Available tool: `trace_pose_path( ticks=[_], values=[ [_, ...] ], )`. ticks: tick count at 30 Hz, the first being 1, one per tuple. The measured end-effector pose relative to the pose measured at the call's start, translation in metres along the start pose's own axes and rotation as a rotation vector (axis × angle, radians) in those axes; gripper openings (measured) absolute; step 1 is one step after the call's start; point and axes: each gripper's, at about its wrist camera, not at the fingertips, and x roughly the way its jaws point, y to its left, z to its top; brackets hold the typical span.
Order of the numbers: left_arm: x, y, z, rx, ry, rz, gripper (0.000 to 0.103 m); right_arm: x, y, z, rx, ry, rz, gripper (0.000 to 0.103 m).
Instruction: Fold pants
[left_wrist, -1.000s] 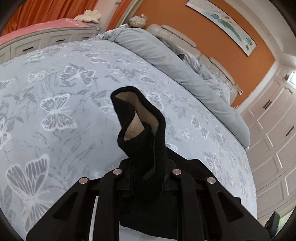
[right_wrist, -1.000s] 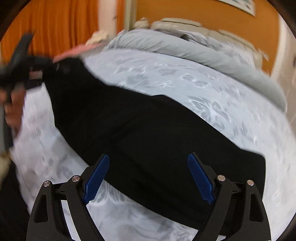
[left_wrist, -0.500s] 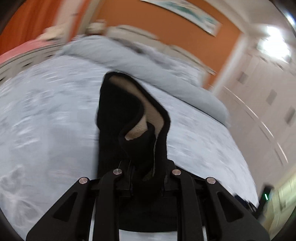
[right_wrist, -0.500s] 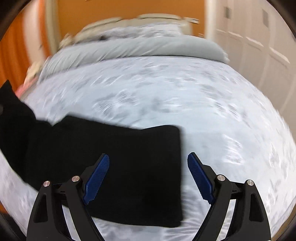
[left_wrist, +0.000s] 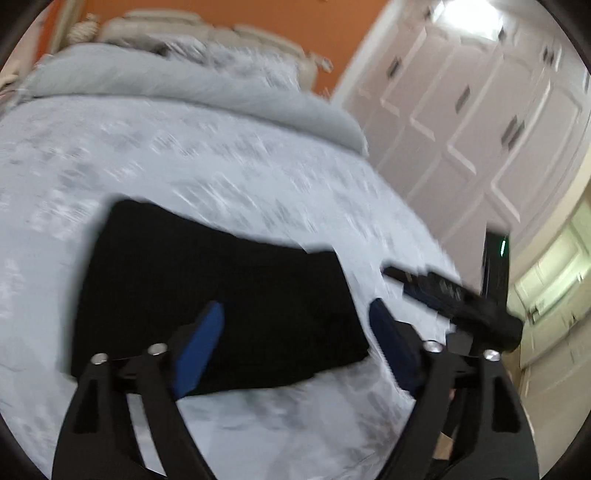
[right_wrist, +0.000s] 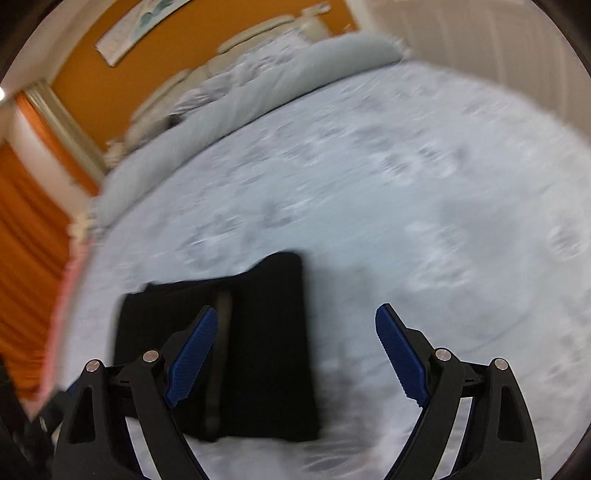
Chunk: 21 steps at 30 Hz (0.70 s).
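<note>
The big bed (left_wrist: 229, 177) fills both views, with a pale blue cover that has blurry prints on it. A grey rolled blanket (left_wrist: 192, 92) lies at the far end, under an orange wall (right_wrist: 122, 74). White closet doors (left_wrist: 472, 122) stand on the right. The black pants (right_wrist: 236, 350) lie folded flat on the near part of the bed. The left gripper (left_wrist: 295, 343) hangs above them, spread wide with nothing in it. The right gripper (right_wrist: 295, 354) is spread wide too, above the pants' right edge, also holding nothing.
</note>
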Motion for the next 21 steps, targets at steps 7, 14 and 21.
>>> trace_pose_path(
  ticks=[7,14,21],
  values=[
    [-0.049,0.099,0.011,-0.046,-0.201,0.307,0.091,0.068,0.049,-0.029,-0.088,0.198,0.004,0.087],
    [-0.052,0.142,0.015,-0.123,-0.143,0.400,0.091,0.049,0.097,-0.027,-0.236,-0.041,-0.127,0.085],
    [-0.058,0.152,0.010,-0.140,-0.148,0.412,0.091,0.076,0.097,-0.053,-0.246,0.216,-0.040,0.085]
  ],
)
